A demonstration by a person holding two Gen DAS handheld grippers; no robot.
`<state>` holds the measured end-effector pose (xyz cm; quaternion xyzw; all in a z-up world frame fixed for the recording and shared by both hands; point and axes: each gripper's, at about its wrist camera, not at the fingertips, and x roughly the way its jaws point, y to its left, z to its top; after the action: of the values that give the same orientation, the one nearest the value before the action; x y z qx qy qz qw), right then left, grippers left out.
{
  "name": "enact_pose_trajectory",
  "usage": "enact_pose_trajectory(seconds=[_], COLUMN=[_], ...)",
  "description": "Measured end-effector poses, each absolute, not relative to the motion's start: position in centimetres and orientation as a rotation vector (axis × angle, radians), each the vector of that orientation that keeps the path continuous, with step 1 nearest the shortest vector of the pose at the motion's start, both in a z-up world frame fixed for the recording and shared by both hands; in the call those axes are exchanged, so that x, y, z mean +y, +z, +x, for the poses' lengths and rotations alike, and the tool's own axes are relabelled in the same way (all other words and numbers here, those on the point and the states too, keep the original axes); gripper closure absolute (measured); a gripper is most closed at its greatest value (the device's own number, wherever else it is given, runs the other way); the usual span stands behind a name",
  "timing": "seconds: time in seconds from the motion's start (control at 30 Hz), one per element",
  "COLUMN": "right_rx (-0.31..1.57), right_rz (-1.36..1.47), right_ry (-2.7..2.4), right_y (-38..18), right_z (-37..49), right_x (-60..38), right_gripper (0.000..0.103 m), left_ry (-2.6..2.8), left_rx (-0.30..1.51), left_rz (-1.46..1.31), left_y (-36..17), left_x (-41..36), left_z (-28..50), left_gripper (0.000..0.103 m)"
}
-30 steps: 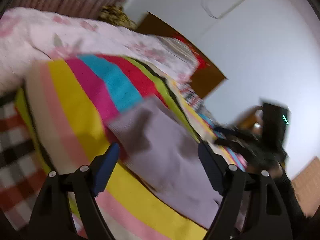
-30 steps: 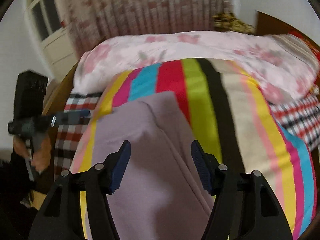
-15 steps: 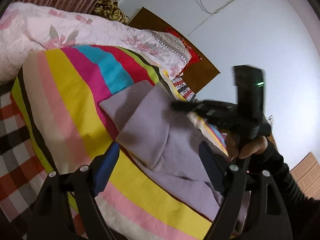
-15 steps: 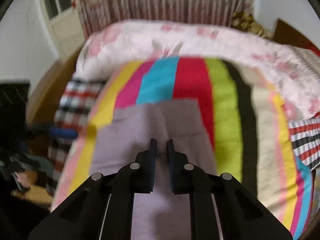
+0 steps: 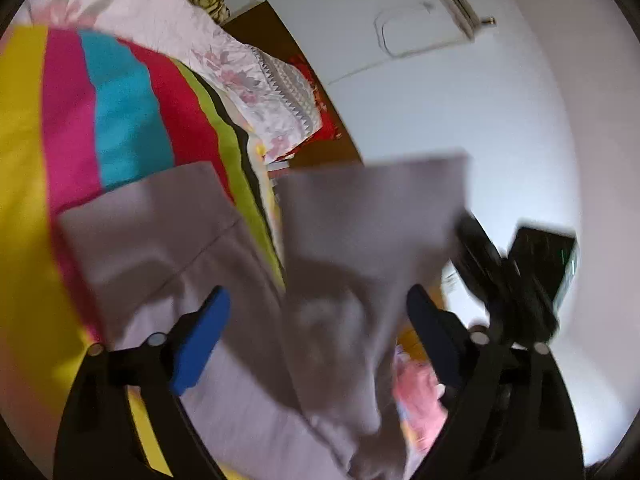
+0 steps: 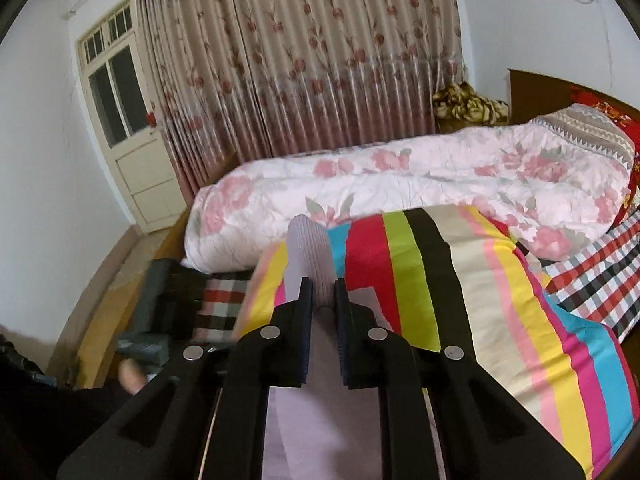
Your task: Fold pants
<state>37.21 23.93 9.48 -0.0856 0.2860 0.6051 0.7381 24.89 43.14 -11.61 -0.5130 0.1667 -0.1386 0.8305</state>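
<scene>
A bed with a striped blanket carries lilac pants. The right hand-held gripper pinches a raised fold; a thin grip could slip. The left hand-held gripper, jaws opening, holds nothing.

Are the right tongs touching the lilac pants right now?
Touching. The right wrist view shows the right tongs shut on a fold of the lilac pants, fabric bunching up between the pads.

A striped blanket covers the bed; a floral quilt lies at twelve o'clock, floral curtains beyond, a door at ten.
</scene>
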Motion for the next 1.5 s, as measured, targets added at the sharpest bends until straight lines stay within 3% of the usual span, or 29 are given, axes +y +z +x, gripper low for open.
enact_pose_trajectory(seconds=[0.1, 0.13, 0.17, 0.2, 0.23, 0.4, 0.5, 0.57, 0.7, 0.8, 0.97, 1.03, 1.07, 1.1, 1.13, 1.2, 1.27, 1.5], right_rx=[0.606, 0.605, 0.607, 0.611, 0.609, 0.567, 0.532, 0.575, 0.845, 0.887, 0.924, 0.97, 0.974, 0.948, 0.909, 0.82, 0.782, 0.837], right_rz=[-0.159, -0.152, -0.146, -0.139, -0.129, -0.058, -0.082, -0.15, -0.372, -0.519, -0.391, -0.325, -0.298, -0.266, -0.25, -0.241, -0.251, -0.255], right_ry=[1.326, 1.315, 1.306, 1.283, 1.272, 1.251, 1.224, 1.19, 1.135, 1.093, 1.108, 1.141, 1.145, 1.139, 1.12, 1.034, 0.927, 0.5], right_y=[10.2, 10.3, 10.3, 10.2, 10.2, 12.2, 13.4, 12.0, 3.1, -2.0, -2.2, -1.9, -1.5, -0.5, 0.6, 2.4, 3.1, 0.8], right_z=[36.9, 37.1, 37.2, 37.5, 37.8, 39.3, 39.4, 39.8, 41.6, 40.9, 42.4, 42.7, 42.9, 42.9, 42.8, 42.5, 42.1, 37.8], right_x=[22.6, 22.3, 22.0, 21.7, 21.4, 20.9, 23.2, 25.9, 33.1, 36.1, 35.7, 34.7, 34.0, 32.3, 30.8, 26.1, 21.7, 3.7], right_gripper=[0.09, 0.09, 0.09, 0.09, 0.09, 0.09, 0.09, 0.09, 0.09, 0.09, 0.084, 0.064, 0.055, 0.039, 0.034, 0.034, 0.034, 0.035], left_ry=[-0.409, -0.449, -0.483, -0.483, -0.463, -0.36, -0.269, -0.171, 0.054, 0.09, 0.059, 0.057, 0.063, 0.108, 0.137, 0.205, 0.23, 0.077], left_rx=[0.295, 0.283, 0.275, 0.274, 0.271, 0.167, 0.2, 0.312, 0.588, 0.596, 0.584, 0.586, 0.581, 0.574, 0.554, 0.522, 0.501, 0.63], left_rz=[-1.187, -1.202, -1.2, -1.183, -1.149, -0.973, -0.922, -0.884, -1.033, -1.086, -1.052, -1.057, -1.052, -1.023, -0.993, -0.874, -0.764, -0.454], left_y=[-12.6, -12.8, -12.4, -11.9, -11.1, -2.4, 1.2, -0.4, -10.3, -13.8, -13.8, -13.7, -13.7, -13.0, -12.4, -9.7, -7.7, -3.9], left_x=[43.9, 43.8, 43.5, 43.3, 43.0, 42.0, 42.2, 42.8, 45.6, 46.4, 46.3, 46.2, 46.3, 46.5, 46.5, 45.9, 44.6, 37.2], left_z=[26.5, 27.0, 27.1, 26.8, 26.2, 19.6, 18.4, 19.9, 22.0, 21.4, 21.5, 21.3, 21.4, 20.3, 19.9, 18.7, 18.0, 22.7], left_gripper=[0.015, 0.035, 0.068, 0.077, 0.093, 0.093, 0.093, 0.092, 0.092, 0.092, 0.088, 0.076, 0.058, 0.046, 0.035, 0.033, 0.021, 0.012])
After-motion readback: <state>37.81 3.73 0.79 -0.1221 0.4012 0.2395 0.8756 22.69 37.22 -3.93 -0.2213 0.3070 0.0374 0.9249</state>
